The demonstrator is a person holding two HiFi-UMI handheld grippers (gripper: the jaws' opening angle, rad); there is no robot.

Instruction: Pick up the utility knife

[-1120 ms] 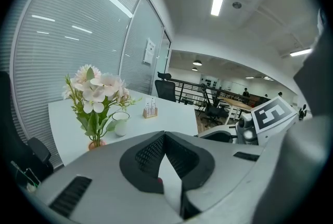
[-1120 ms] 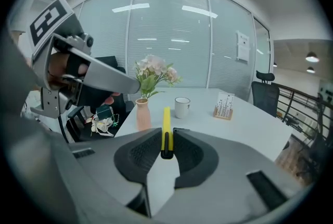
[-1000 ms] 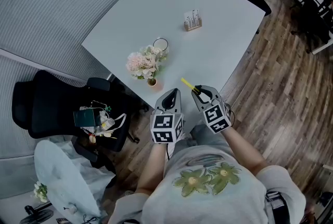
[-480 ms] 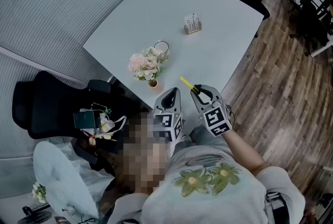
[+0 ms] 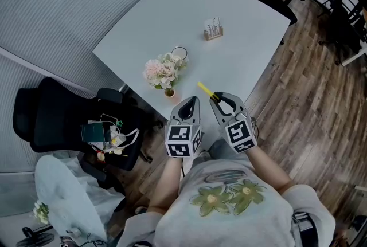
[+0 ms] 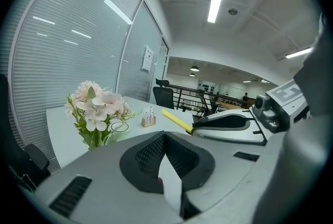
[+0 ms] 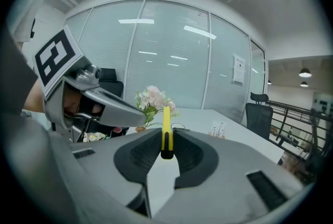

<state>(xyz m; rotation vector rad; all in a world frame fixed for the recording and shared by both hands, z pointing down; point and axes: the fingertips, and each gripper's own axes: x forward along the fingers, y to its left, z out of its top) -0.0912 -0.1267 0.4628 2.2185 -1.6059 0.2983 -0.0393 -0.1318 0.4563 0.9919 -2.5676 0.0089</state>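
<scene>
The utility knife point(image 5: 205, 90) is a slim yellow bar with a black butt end. My right gripper point(image 5: 216, 98) is shut on it just above the near edge of the white table point(image 5: 172, 16). In the right gripper view the knife point(image 7: 166, 124) stands pinched between the pads and sticks out forward. My left gripper point(image 5: 189, 104) hangs close beside it on the left, shut with nothing in it. The left gripper view shows its own tips point(image 6: 165, 134) meeting, with the knife point(image 6: 177, 121) and the right gripper point(image 6: 229, 124) to their right.
On the table stand a pot of pink and white flowers point(image 5: 162, 71), a round glass point(image 5: 179, 53) and a small wooden holder point(image 5: 213, 28). A black chair point(image 5: 63, 114) loaded with odds and ends stands on the left. Wooden floor point(image 5: 309, 85) lies to the right.
My right gripper has risen a little with the knife still pinched in it. The left gripper has stayed about where it was.
</scene>
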